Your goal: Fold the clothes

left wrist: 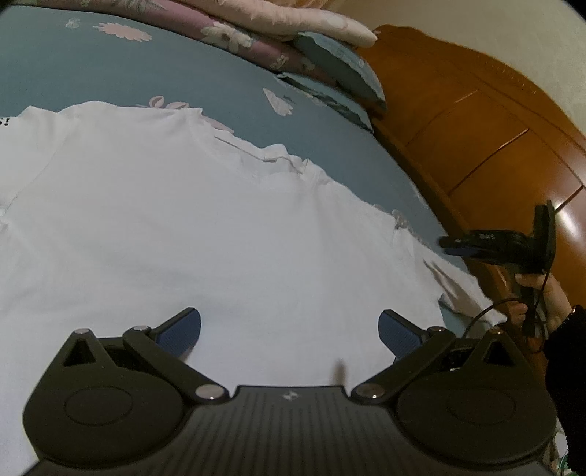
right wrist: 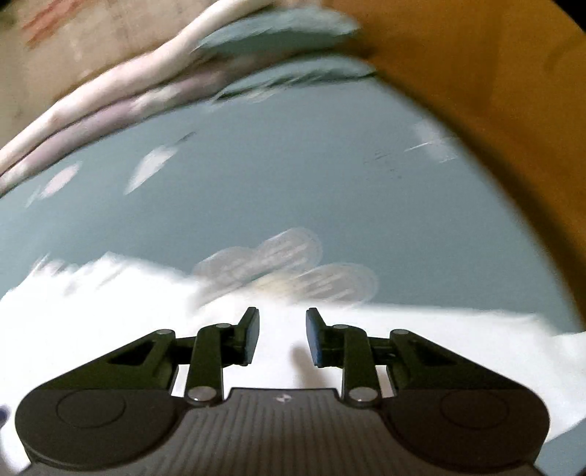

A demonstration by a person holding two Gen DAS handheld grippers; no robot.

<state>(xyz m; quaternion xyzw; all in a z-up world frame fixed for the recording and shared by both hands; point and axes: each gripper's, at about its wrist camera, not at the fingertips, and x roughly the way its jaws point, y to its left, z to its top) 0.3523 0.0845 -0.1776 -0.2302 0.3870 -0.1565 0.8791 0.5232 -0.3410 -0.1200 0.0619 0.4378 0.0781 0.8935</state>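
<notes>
A white T-shirt (left wrist: 190,234) lies spread flat on a blue flowered bed sheet (left wrist: 73,62). My left gripper (left wrist: 289,329) hovers over the shirt's near part, wide open, with nothing between its blue pads. In the left wrist view the right gripper (left wrist: 457,247) is at the far right, held by a hand (left wrist: 549,296) above the shirt's right edge. The right wrist view is blurred by motion. There my right gripper (right wrist: 282,337) is open over the white shirt (right wrist: 110,311), its fingers apart and holding nothing.
Folded quilts and pillows (left wrist: 278,33) are piled at the head of the bed. A brown wooden headboard (left wrist: 476,121) runs along the right side. A black cable (left wrist: 487,315) hangs from the right gripper. Bare blue sheet (right wrist: 293,175) stretches beyond the shirt.
</notes>
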